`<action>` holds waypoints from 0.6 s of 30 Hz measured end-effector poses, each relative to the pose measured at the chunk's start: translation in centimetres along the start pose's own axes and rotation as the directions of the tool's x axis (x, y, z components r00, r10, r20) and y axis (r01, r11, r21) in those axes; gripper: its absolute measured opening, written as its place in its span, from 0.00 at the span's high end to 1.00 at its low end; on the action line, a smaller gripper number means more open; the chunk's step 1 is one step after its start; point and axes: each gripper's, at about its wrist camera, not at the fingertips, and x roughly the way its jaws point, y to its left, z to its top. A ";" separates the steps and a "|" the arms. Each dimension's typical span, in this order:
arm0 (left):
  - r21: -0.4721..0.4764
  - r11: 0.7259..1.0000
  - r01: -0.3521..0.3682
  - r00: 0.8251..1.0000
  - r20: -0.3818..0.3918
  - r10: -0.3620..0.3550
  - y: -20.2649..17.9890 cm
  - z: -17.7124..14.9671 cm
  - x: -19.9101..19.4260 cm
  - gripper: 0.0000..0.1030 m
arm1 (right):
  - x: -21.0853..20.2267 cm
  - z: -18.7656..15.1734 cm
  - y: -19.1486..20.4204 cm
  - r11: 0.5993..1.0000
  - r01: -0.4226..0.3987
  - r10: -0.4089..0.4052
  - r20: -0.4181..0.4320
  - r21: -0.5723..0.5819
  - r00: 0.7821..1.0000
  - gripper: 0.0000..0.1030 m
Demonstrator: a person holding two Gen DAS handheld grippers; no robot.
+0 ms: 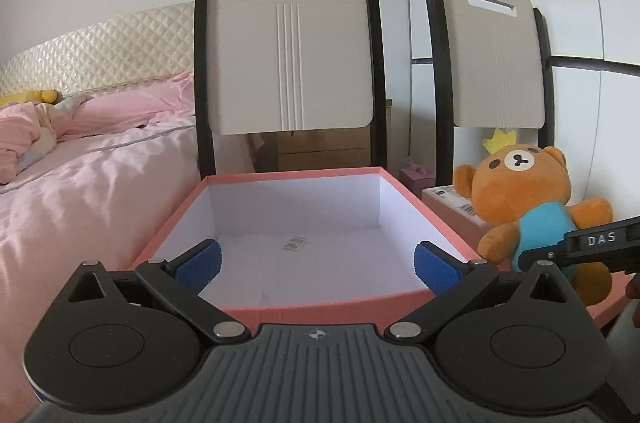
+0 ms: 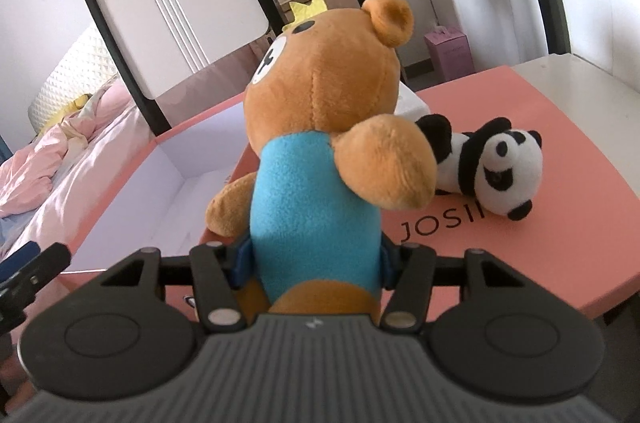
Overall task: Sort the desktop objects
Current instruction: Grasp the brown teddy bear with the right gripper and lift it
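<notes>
My right gripper (image 2: 314, 259) is shut on the blue body of a brown teddy bear (image 2: 320, 143) and holds it upright beside the open pink box (image 2: 132, 159). The bear also shows at the right of the left wrist view (image 1: 524, 199), with the right gripper (image 1: 568, 251) on it. My left gripper (image 1: 318, 263) is open and empty, its blue pads (image 1: 200, 265) spread over the near rim of the pink box (image 1: 320, 305), whose white inside holds only a small label (image 1: 295, 244). A panda plush (image 2: 492, 167) lies on the pink lid (image 2: 540, 127).
Two white chairs with black frames (image 1: 292, 51) (image 1: 496, 55) stand behind the box. A bed with pink bedding (image 1: 80, 175) lies to the left. A small cardboard parcel (image 1: 452, 201) sits behind the bear. A small pink box (image 2: 448, 55) stands on the floor beyond.
</notes>
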 end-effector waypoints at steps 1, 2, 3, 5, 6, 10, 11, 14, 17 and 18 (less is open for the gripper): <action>0.002 1.000 -0.001 1.000 0.001 0.001 0.0 0.0 -0.2 0.00 | -0.1 0.0 0.0 1.000 0.003 -0.003 0.000 0.000 1.000 0.44; 0.002 1.000 -0.001 1.000 0.001 0.001 0.0 0.0 -0.3 0.00 | -0.1 -0.1 0.1 1.000 0.006 -0.006 0.000 -0.001 1.000 0.44; -0.002 1.000 0.002 1.000 0.001 -0.002 0.1 0.1 -0.3 0.00 | 0.0 -0.1 0.1 1.000 0.008 -0.008 0.000 -0.002 1.000 0.44; -0.006 1.000 0.009 1.000 0.000 -0.009 0.2 0.2 -0.3 0.00 | 0.0 -0.1 0.3 1.000 0.014 -0.014 0.006 0.000 1.000 0.44; -0.003 1.000 0.009 1.000 0.001 -0.009 0.3 0.2 -0.3 0.00 | 0.1 -0.2 0.4 1.000 0.018 -0.018 0.012 0.004 1.000 0.44; 0.015 1.000 -0.004 1.000 0.017 0.004 0.6 0.0 -0.3 0.00 | -0.4 0.1 0.8 1.000 0.014 -0.016 0.041 0.027 0.999 0.44; 0.016 1.000 -0.006 1.000 0.021 0.006 0.7 -0.1 -0.3 0.00 | -0.6 0.2 0.9 0.999 0.001 -0.003 0.052 0.039 0.999 0.44; 0.004 1.000 -0.012 0.999 0.031 0.012 1.3 -0.4 -0.3 0.00 | -1.5 0.9 1.6 0.999 -0.024 0.020 0.094 0.047 0.995 0.44; -0.017 1.000 -0.020 0.999 0.034 0.020 2.0 -0.7 -0.1 0.00 | -1.9 2.0 3.0 1.000 -0.026 0.025 0.128 0.011 0.991 0.44; -0.022 0.999 -0.023 0.999 0.034 0.024 2.2 -0.9 0.0 0.00 | -1.7 2.4 3.6 1.000 -0.023 0.024 0.128 -0.008 0.991 0.44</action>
